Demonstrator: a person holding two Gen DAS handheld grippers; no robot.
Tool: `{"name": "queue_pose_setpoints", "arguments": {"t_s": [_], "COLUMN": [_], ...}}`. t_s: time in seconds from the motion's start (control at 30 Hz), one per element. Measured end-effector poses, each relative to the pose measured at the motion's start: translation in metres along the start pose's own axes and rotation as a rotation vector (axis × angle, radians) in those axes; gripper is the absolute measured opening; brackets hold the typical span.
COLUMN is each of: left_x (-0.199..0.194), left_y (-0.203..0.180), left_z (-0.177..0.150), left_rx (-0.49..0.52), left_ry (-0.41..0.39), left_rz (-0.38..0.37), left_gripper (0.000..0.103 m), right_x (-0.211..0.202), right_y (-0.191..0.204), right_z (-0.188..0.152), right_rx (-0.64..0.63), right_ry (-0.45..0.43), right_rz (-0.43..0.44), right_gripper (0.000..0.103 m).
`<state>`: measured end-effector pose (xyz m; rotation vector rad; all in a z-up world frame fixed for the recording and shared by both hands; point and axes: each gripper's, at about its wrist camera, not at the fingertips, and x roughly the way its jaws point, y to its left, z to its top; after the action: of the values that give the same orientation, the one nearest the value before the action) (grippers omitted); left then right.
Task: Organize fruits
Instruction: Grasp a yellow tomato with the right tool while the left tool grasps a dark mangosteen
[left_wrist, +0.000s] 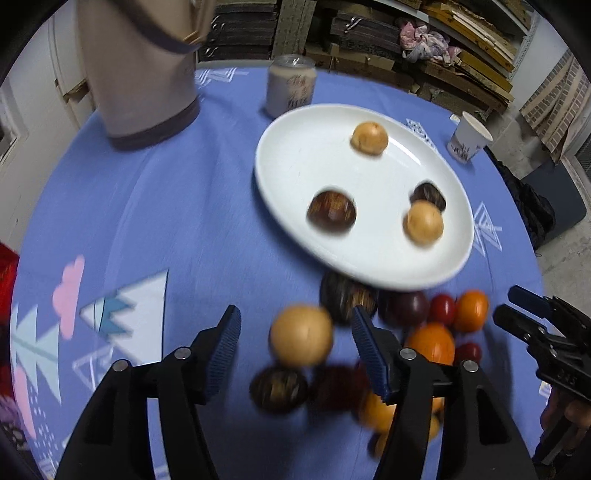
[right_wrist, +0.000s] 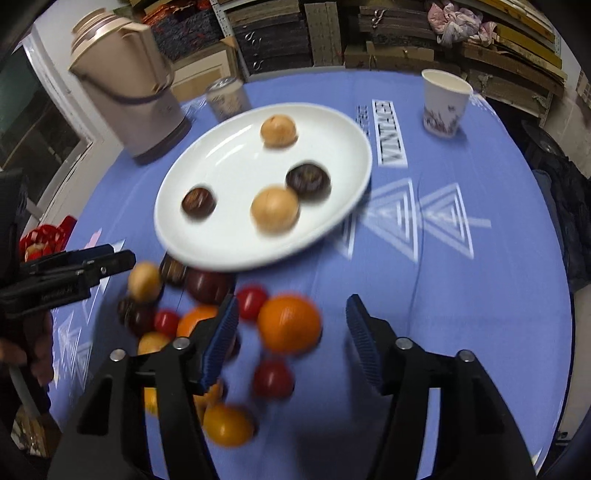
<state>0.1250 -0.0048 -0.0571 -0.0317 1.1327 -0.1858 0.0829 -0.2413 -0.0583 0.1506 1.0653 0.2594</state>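
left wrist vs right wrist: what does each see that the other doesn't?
Only the left wrist view: the pink cloud and white tree print on the blue tablecloth beside the left gripper.

Only the right wrist view: the ribbed lid of the beige thermos jug, the "VINTAGE" lettering, and the red basket at the table edge.

Both: the white round plate carrying two tan and two dark brown fruits, the loose fruit pile, the paper cup, the glass jar, both grippers open.

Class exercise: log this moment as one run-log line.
left claw: open, over tan fruit | right claw: open, over orange | plate: four fruits
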Motion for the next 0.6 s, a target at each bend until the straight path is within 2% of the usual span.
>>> {"name": "queue_pose_setpoints", "arguments": {"t_s": [0.17, 0.3, 0.43, 0.6], "left_x": [-0.008, -0.009, -0.002, 0.010], "left_y": [0.010, 0.016, 0.018, 0.014], "left_z": [-0.031, -0.043, -0.049, -0.057], "left_rx": [-0.001, -0.003, 0.009, 0.070], "left_ry": [0.033, 0.047, 0.063, 0.093], "left_rz": [0.010, 0.014, 0.020, 0.015], "left_gripper": [0.064, 0.064, 0.064, 0.063], "right_x": [-0.009, -0.009, -0.008, -0.009], "right_y": [0.014, 0.020, 0.024, 0.025], "right_z": [-0.032, -0.050, -0.061, -0.064], "right_rx": [-0.023, -0.029, -0.022, -0.023], "right_ry": [0.024, 0.057, 0.076, 0.078], "right_rz": [0.004, 0.007, 0.018, 0.023], "right_gripper": [0.063, 0.065, 0.066, 0.066]}}
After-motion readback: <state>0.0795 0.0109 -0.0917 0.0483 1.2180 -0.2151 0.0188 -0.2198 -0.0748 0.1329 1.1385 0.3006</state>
